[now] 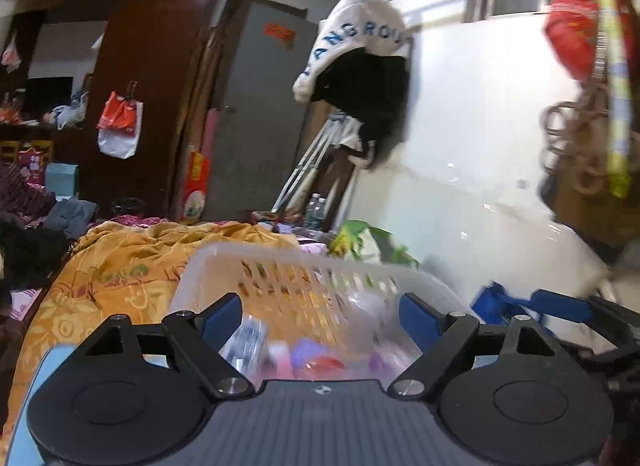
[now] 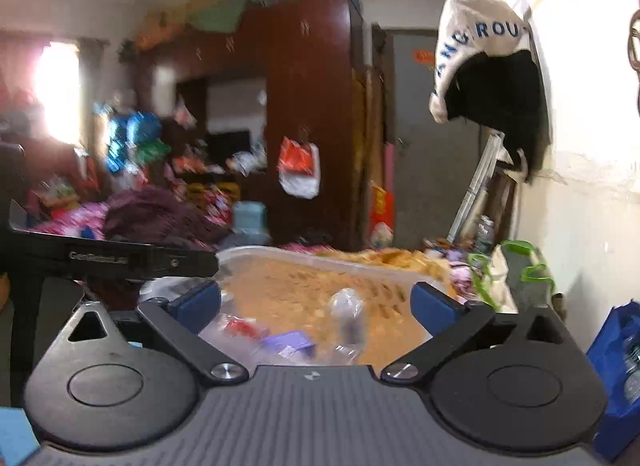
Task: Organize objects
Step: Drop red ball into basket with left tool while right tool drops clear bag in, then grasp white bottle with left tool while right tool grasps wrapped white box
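Orange patterned bedspread (image 1: 120,266) carries a translucent slotted basket (image 1: 224,266), which sits at the bed edge nearest the white wall. Basket holds small items, blurred: a clear bottle (image 2: 346,316), a purple packet (image 2: 290,340), a red-and-clear wrapper (image 2: 240,326). Left gripper (image 1: 322,316) and right gripper (image 2: 316,304) both spread wide over the basket, nothing between the fingers.

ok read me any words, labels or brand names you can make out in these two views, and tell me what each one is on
"ANGROU": blue letters on the white garment hanging on the wall; the ends are folded away, so the word is incomplete.
"GenRobot.ai", roughly: faint print on the black body of the left gripper in the right wrist view; blurred, so unsure.
Too blurred to read: the red paper on the grey door, the red and white bag on the wardrobe, and packets in the white basket.
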`<state>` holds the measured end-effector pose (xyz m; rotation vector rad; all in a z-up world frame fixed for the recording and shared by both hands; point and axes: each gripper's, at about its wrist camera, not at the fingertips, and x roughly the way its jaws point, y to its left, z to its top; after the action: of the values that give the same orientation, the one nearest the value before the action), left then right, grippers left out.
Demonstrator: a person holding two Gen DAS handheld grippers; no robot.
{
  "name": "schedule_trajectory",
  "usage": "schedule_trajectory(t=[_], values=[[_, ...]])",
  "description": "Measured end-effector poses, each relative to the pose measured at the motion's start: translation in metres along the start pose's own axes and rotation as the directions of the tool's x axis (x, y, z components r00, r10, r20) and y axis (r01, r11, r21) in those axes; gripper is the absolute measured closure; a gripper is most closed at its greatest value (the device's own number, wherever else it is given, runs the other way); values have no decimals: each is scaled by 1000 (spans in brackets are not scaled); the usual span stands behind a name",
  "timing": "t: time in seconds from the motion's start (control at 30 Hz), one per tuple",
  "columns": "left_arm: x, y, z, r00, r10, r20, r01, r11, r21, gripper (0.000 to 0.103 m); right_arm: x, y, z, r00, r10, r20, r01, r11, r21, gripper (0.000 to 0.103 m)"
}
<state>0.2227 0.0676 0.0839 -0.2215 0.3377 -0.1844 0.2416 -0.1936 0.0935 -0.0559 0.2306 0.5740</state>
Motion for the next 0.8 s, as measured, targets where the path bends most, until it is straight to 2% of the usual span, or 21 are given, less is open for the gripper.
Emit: schedule_trajectory(t=[0.07,0.17,0.27,0.3,0.37,0.43,0.53,0.57,0.63,0.67,0.7,0.73,0.8], values=[[-25,0,-24,1000,-2,-16,3,999,35,11,-11,7,-27,998,-4,-65,5,1000,18,0],[-53,6,-67,997,65,-43,-62,996,70,11,-21,16,-67,991,60,-121,-55,997,46,0],[-62,20,-95,995,20,-94,-21,1000,-2,11,-21,25,-95,976,96,-197,-83,994,73,0],[-62,23,-102,993,-3,-118,1,1000,-19,11,-20,28,-99,972,107,-211,-92,992,82,0],[-59,27,-111,990,7,-140,-11,999,-31,11,-19,37,-103,964,123,-236,-112,992,59,5],[-59,26,-119,989,23,-148,-24,1000,-5,11,-24,47,-104,969,112,-220,-106,994,36,7],[-55,26,-126,983,18,-185,-18,1000,4,11,-17,64,-110,962,86,-259,-100,994,-40,10],[-56,26,-129,980,9,-197,-9,1000,3,11,-15,69,-113,961,69,-268,-89,994,-62,13],[-54,24,-130,979,8,-205,-3,1000,23,11,-13,71,-116,961,63,-271,-82,995,-57,32],[-53,22,-130,977,15,-211,-8,999,35,11,-14,69,-117,962,64,-267,-78,996,-42,36],[-51,20,-131,976,24,-218,-15,999,42,11,-14,67,-118,962,65,-266,-76,997,-30,45],[-49,18,-132,974,32,-226,-21,999,50,11,-15,66,-120,962,71,-265,-79,997,-21,50],[-46,14,-133,970,48,-237,-32,997,70,11,-19,63,-122,964,77,-255,-81,997,-4,52]])
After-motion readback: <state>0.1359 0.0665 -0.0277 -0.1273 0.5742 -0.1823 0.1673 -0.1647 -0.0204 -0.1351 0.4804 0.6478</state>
